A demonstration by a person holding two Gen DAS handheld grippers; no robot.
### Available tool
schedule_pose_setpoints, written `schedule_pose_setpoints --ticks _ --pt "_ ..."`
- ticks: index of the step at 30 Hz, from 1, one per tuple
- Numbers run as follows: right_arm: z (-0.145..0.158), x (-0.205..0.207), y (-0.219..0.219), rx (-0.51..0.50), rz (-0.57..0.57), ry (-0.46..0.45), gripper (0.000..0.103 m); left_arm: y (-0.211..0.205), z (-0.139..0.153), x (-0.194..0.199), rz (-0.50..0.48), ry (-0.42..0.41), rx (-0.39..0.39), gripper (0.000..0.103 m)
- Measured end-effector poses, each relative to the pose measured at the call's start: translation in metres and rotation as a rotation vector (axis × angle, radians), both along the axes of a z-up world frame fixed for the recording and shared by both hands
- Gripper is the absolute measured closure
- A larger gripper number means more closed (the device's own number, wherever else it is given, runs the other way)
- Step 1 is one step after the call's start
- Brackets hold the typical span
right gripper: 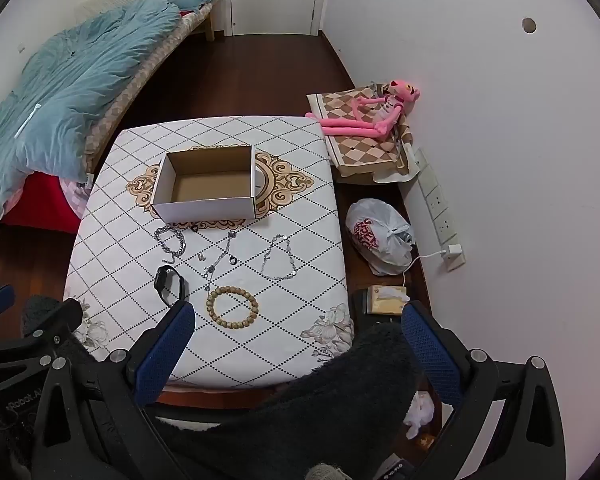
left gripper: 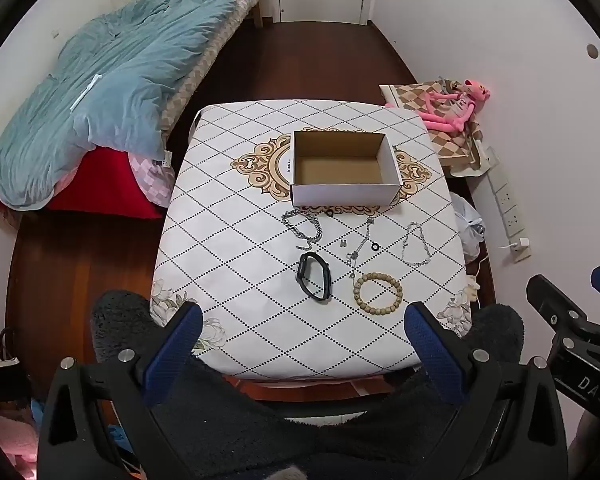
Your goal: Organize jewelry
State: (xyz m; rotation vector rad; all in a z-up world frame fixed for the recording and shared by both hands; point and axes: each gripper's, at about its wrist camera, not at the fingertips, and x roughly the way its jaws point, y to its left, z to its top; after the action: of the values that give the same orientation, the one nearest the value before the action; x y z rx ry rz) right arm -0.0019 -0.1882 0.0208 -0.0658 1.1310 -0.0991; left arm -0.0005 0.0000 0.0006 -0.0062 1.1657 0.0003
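Observation:
An open, empty cardboard box (left gripper: 344,168) (right gripper: 206,184) stands on the patterned table (left gripper: 236,264) (right gripper: 300,208). In front of it lie a thick silver chain bracelet (left gripper: 304,226) (right gripper: 172,242), a black smartwatch (left gripper: 315,281) (right gripper: 170,283), a wooden bead bracelet (left gripper: 378,293) (right gripper: 233,306), a thin silver chain (left gripper: 416,244) (right gripper: 279,258), a pendant chain (left gripper: 360,246) (right gripper: 220,256) and small rings. My left gripper (left gripper: 304,336) and right gripper (right gripper: 298,338) are both open and empty, held above the table's near edge.
A bed with a blue duvet (left gripper: 112,92) is on the left. A pink plush toy (right gripper: 376,116) lies on a checkered stool at the right. A plastic bag (right gripper: 380,236) and a power strip (right gripper: 440,212) sit by the wall.

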Motion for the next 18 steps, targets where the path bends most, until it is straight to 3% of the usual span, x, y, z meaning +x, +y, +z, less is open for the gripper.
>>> schedule_pose_setpoints --ticks 18 --pt "0.004 0.000 0.002 -0.004 0.003 -0.010 0.000 0.008 0.013 -0.003 0.009 -0.027 -0.016 0.000"
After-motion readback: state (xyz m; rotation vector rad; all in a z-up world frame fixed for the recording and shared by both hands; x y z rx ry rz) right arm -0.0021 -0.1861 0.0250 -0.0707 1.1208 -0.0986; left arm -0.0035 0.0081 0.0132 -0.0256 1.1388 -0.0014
